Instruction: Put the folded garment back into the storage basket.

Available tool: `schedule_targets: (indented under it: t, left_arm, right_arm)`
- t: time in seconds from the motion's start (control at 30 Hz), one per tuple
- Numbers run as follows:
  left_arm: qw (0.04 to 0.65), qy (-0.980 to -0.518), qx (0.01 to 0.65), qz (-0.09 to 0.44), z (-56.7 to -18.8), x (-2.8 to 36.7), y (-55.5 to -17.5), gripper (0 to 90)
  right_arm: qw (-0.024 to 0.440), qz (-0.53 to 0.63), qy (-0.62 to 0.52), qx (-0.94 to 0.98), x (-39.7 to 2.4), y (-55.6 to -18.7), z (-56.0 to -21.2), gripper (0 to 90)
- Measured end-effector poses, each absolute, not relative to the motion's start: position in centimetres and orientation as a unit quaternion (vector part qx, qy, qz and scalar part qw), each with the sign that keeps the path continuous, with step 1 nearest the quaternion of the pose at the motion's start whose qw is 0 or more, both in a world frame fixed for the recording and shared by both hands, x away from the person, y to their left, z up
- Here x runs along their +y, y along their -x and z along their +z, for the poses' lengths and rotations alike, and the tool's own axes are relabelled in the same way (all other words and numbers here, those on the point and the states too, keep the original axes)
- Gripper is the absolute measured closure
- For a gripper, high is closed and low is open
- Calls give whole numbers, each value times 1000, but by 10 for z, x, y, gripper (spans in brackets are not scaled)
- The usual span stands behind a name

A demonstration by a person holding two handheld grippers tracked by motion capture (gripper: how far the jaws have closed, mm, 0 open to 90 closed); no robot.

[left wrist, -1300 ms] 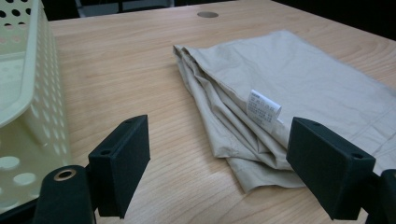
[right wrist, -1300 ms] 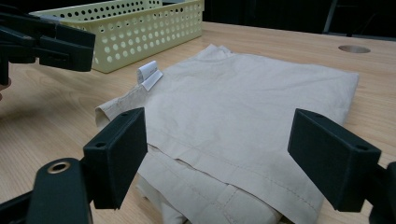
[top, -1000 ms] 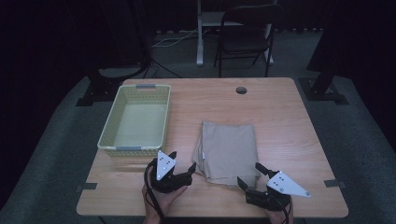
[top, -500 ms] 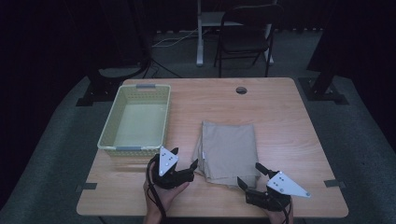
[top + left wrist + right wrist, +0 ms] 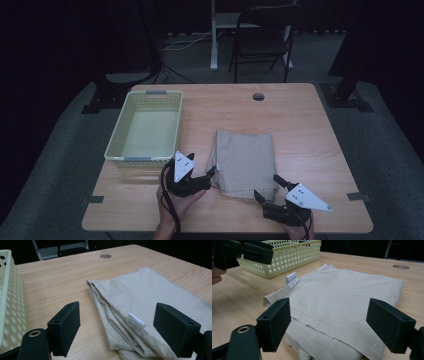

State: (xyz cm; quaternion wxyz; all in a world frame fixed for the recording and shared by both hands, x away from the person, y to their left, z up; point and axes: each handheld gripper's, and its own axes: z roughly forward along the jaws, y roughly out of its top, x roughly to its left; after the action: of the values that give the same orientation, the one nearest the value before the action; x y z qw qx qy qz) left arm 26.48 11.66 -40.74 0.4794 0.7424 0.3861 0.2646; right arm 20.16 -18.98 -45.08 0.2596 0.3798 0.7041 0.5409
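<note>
folded cloth (image 5: 246, 161) on the table (image 5: 300, 125), basket (image 5: 145, 130) to its left, chair (image 5: 262, 35) behind the table

Soft overhead light falls evenly on the worktop (image 5: 300, 130) while the surrounding room sinks into near-black, shadows stay faint, and the near jaws look slightly blurred.

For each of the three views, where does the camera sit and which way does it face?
High view: above the near table edge, facing forward and down; both hands, left gripper and right gripper show.
Left gripper view: on the left gripper, facing the folded cloth; own open jaws show.
Right gripper view: on the right gripper, facing the cloth and basket; own open jaws show.
Shared: both gripper views show the cloth's white label.
</note>
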Motion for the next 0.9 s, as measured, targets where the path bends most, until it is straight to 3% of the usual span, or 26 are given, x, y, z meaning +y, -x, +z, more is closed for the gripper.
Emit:
schedule_targets:
  t: [0.9]
  left_arm:
    - [473, -748, 391, 253, -404, 110, -289, 228]
  right_arm:
    - [264, 541, -380, 703, -190, -201, -451, 185]
